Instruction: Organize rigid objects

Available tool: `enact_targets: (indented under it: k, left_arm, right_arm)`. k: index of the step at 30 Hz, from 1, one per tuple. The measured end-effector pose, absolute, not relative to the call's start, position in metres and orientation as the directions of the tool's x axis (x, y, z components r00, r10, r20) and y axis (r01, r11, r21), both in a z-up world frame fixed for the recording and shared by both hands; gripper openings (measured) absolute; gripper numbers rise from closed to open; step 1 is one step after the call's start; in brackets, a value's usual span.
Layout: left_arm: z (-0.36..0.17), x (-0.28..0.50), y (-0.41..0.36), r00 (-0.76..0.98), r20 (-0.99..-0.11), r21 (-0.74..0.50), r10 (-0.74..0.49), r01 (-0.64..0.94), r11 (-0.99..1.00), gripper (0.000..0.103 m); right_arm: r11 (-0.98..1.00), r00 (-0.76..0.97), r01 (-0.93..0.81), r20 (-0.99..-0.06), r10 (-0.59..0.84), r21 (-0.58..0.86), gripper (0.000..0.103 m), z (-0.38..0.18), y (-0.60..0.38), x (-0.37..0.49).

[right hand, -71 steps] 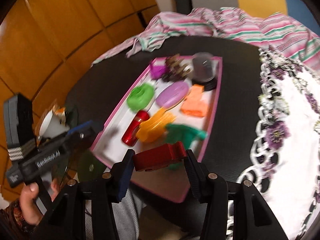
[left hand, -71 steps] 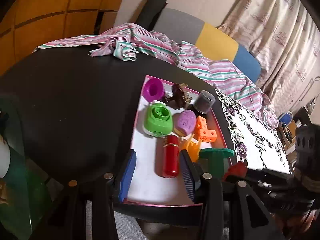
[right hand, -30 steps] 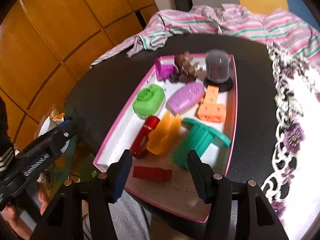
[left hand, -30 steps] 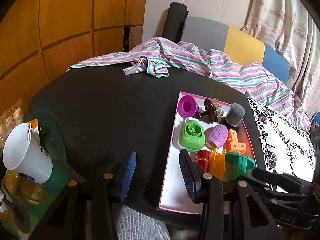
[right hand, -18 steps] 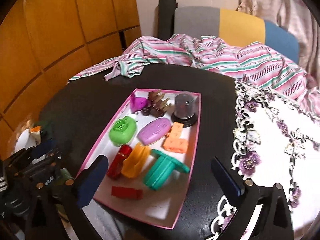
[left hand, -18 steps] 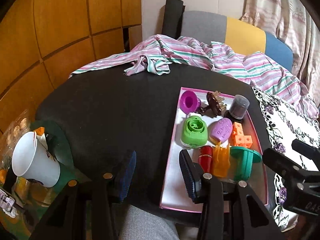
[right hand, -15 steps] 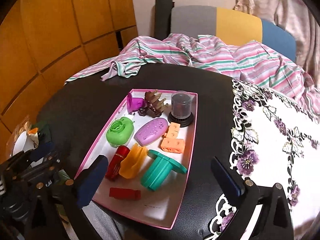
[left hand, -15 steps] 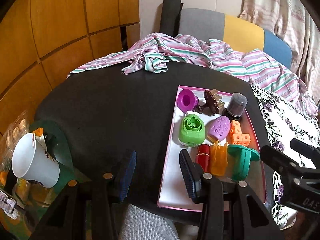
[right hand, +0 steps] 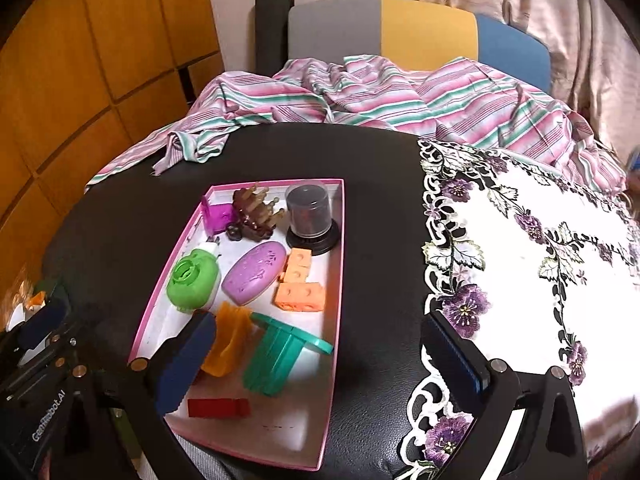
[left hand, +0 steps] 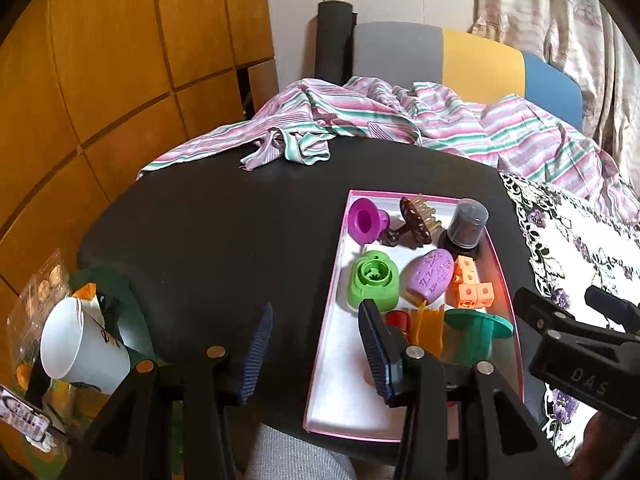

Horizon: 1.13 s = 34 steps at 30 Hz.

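Currently the right claw [right hand: 320, 356] stands fully open and empty, having just opened; the left claw [left hand: 316, 352] is part-open, empty. The red block [right hand: 218, 407] lies in the pink tray [right hand: 334, 280] on the desk: apparently rigid, light; grip its long flat sides.

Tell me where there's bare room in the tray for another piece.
Tray: free white floor along the left wall beside the green round piece, and the near corner past the red block. Crowded from the teal piece back to the far wall.
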<state>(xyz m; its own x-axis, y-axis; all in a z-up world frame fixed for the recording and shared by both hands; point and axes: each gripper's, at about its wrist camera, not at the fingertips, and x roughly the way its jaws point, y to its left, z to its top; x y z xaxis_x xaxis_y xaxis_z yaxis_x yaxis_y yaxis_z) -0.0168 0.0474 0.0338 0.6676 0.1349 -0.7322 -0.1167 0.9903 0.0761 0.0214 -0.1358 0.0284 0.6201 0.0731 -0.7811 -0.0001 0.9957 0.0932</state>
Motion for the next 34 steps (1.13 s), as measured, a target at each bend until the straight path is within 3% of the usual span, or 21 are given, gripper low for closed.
enact_targets:
  k: [34]
  left_arm:
    - [0.03, -0.011, 0.021, 0.671, -0.727, 0.122, 0.144, -0.08, 0.989, 0.045]
  right_arm:
    - [0.991, 0.611, 0.085, -0.791, 0.033, 0.106, 0.103, 0.026, -0.168, 0.028]
